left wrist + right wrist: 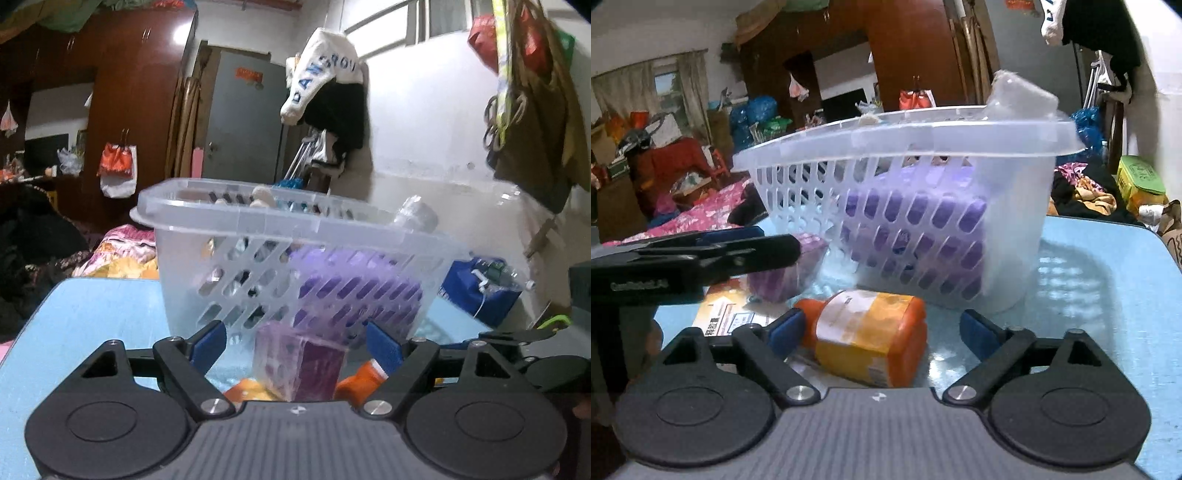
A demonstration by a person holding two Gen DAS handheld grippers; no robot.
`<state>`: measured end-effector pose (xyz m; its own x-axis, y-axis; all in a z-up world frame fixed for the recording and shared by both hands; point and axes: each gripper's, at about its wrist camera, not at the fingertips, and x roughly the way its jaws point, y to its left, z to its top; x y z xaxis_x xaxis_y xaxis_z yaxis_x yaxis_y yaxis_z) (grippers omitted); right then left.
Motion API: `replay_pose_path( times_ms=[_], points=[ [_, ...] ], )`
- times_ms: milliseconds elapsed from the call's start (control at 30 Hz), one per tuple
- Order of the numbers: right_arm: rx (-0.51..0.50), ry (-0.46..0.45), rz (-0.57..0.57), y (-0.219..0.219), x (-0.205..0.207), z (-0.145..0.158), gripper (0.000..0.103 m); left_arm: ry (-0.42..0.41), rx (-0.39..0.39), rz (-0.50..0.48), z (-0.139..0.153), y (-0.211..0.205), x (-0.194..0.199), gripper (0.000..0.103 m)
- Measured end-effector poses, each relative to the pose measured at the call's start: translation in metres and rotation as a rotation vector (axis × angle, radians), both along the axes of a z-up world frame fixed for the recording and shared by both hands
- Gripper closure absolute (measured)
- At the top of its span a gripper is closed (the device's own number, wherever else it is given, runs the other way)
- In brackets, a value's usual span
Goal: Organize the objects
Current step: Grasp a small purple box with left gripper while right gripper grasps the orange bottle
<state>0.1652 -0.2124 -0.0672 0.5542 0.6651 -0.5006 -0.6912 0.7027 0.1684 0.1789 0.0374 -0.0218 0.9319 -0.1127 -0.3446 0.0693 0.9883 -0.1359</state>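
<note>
A clear plastic basket [236,221] [1015,206] stands on the light blue table [92,332] [1108,295] and holds a purple pack [923,221] and a clear bottle [415,214]. My left gripper [295,347] is open, with a small purple box [303,369] between its fingers, apart from both. My right gripper [882,332] is open around an orange bottle [871,332] lying on its side. The left gripper also shows in the right wrist view [750,247], over the purple box [790,273]. A flat orange-and-white packet [727,310] lies beside them.
A blue bag [476,291] sits behind the table at right. Clothes hang on the wall [325,92]. A bed with pink bedding [694,214] and clutter lies beyond the table's far edge. A green-lidded box [1137,181] stands at the right.
</note>
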Motion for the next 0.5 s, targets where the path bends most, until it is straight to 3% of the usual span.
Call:
replay_pose_path(
  times_ms=[133,300,433,500],
  points=[
    [-0.011,0.006,0.024,0.001,-0.004,-0.005,0.026,0.026,-0.025,0.001,-0.002,0.005,0.003,0.017],
    [0.007,0.004,0.012,-0.003,-0.006,-0.005,0.028,0.090,-0.045,-0.009,-0.005,0.010,0.011,0.019],
    [0.036,-0.013,0.005,-0.009,-0.009,-0.004,0.028,0.112,-0.002,-0.020,-0.006,0.003,0.013,0.019],
    [0.047,-0.007,0.004,-0.011,-0.008,-0.004,0.028,0.129,0.011,-0.017,-0.007,0.001,0.016,0.026]
  ],
)
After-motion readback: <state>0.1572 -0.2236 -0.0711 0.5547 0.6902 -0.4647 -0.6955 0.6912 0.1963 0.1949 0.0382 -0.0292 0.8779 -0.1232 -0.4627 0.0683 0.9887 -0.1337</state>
